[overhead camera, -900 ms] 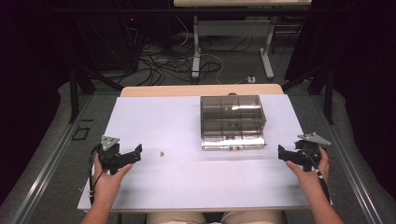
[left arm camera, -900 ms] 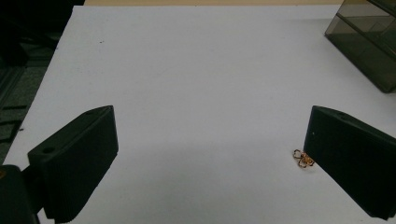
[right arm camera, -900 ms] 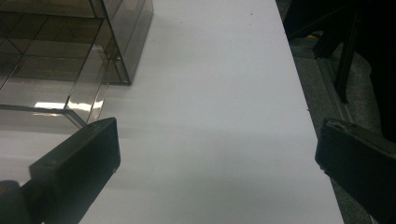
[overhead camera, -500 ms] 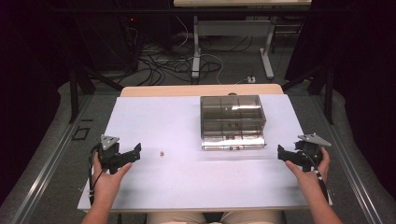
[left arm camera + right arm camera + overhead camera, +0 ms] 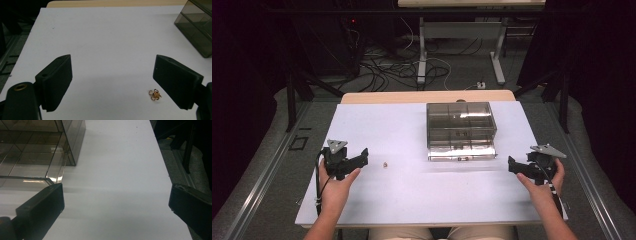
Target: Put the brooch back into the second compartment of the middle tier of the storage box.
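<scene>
A small gold trinket (image 5: 385,164) lies on the white table top (image 5: 422,200), just right of my left gripper (image 5: 363,156). In the left gripper view the trinket (image 5: 155,95) rests on the table close to the right jaw, and that gripper (image 5: 112,72) is open with nothing between the jaws. A smoky clear compartment box (image 5: 460,125) stands at the centre right with its lowest drawer (image 5: 462,151) pulled out toward me. My right gripper (image 5: 511,165) sits right of the drawer. In the right gripper view that gripper (image 5: 116,195) is open and empty, with the box (image 5: 37,145) at upper left.
The table's right edge (image 5: 172,182) runs close to the right gripper, with floor and a rail beyond it. Behind the table are cables and desk legs (image 5: 422,55) on a dark floor. White surface lies between the two grippers.
</scene>
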A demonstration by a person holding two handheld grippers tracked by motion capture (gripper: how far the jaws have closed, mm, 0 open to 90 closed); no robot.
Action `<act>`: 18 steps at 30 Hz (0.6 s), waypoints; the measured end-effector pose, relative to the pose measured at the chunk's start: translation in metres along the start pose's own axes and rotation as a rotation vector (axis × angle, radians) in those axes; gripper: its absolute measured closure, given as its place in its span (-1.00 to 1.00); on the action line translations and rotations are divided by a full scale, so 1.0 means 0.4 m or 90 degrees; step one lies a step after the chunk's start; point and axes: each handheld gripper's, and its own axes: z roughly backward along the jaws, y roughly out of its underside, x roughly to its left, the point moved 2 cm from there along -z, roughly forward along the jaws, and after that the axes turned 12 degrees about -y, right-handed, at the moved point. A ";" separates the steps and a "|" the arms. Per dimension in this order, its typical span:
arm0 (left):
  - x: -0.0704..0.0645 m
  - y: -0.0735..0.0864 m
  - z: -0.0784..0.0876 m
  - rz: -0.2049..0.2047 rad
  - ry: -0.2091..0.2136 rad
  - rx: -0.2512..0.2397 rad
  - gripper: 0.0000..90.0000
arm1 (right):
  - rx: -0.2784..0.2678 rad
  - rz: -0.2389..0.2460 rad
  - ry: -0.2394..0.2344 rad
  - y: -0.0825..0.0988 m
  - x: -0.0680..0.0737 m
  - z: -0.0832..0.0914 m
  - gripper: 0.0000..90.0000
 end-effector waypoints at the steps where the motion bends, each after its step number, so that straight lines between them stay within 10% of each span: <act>1: -0.005 -0.004 -0.001 -0.001 -0.001 -0.002 -0.64 | -0.001 -0.003 -0.001 0.000 0.000 0.000 -1.00; 18: -0.070 -0.026 -0.022 0.016 -0.015 -0.015 -0.64 | -0.008 -0.004 0.000 0.000 -0.001 -0.002 -1.00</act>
